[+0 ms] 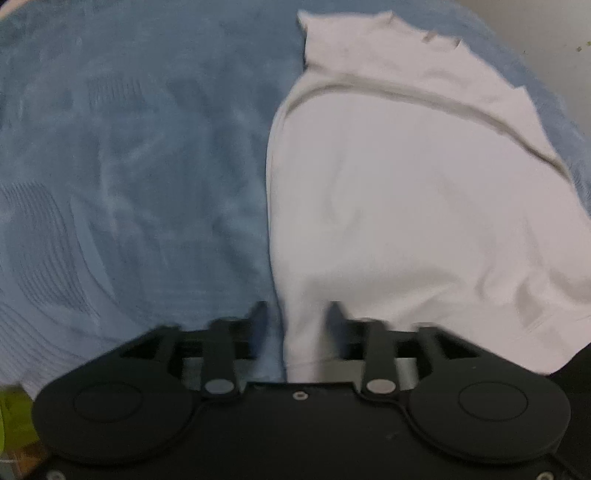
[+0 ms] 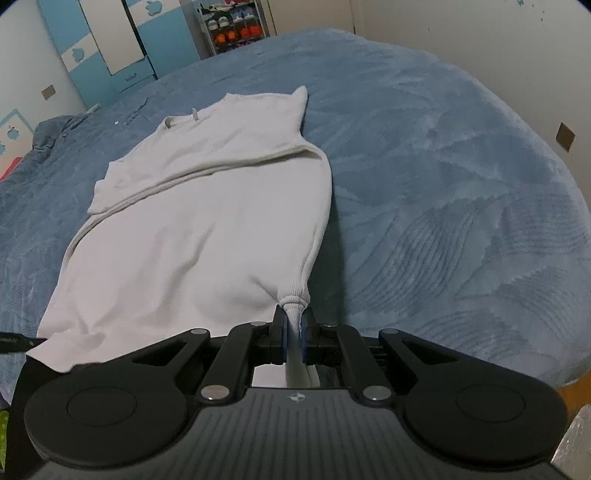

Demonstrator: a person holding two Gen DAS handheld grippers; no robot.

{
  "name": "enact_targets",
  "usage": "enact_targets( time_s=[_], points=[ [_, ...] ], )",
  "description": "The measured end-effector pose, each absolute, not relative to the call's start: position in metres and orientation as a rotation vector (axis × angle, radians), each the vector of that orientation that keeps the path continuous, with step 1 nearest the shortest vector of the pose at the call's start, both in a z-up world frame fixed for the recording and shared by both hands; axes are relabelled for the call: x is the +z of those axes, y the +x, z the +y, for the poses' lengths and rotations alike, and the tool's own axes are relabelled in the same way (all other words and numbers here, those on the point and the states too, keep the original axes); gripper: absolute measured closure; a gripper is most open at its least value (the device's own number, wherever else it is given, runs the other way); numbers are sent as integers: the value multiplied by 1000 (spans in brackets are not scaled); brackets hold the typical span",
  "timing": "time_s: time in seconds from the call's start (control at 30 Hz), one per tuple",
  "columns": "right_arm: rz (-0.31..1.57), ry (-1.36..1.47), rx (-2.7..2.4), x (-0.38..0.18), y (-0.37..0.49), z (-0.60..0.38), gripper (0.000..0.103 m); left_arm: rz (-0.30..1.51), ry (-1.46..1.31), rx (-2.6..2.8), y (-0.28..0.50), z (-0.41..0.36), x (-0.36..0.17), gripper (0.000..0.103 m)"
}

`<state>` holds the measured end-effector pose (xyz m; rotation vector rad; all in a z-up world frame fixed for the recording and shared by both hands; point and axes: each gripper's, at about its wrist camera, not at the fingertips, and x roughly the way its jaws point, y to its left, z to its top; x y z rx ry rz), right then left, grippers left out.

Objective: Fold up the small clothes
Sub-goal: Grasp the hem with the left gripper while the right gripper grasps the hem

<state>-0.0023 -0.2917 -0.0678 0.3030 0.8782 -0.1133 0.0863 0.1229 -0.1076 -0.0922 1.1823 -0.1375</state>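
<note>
On the blue bedspread (image 2: 424, 166), right gripper (image 2: 293, 338) clamps the white top (image 2: 207, 229) at its hem corner, left gripper (image 1: 297, 314) spread over the other corner; likely next: left pinches, both carry hem toward collar.

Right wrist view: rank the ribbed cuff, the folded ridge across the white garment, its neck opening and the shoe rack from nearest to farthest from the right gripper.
1. Ribbed cuff, pinched in the right gripper.
2. Folded ridge, mid-garment.
3. Neck opening, far end, left.
4. Shoe rack, beyond the bed.
</note>
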Motion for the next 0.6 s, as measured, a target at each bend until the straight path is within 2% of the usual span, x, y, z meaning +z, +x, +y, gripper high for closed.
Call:
enact_targets(
  time_s=[0.13,0.2,0.23,0.3,0.33,0.47,0.6],
  points=[
    [886,298,-116,-70,-2,-293,96,1205,-123,-151,91,128,-123,51],
    [891,306,-121,-72,0,-294,96,1217,-148,-158,96,131,-128,49],
    [893,308,-122,-73,1,-295,96,1217,-158,-163,97,132,-129,52],
    [895,307,-122,-75,2,-295,96,1205,-163,-182,100,131,-129,70],
    [894,306,-122,-75,2,-295,96,1191,-165,-199,99,130,-126,94],
    [889,303,-122,-72,0,-295,96,1175,-181,-186,99,129,-114,100],
    [860,285,-110,-59,1,-291,97,1095,-171,-176,88,131,-82,101]
  ],
)
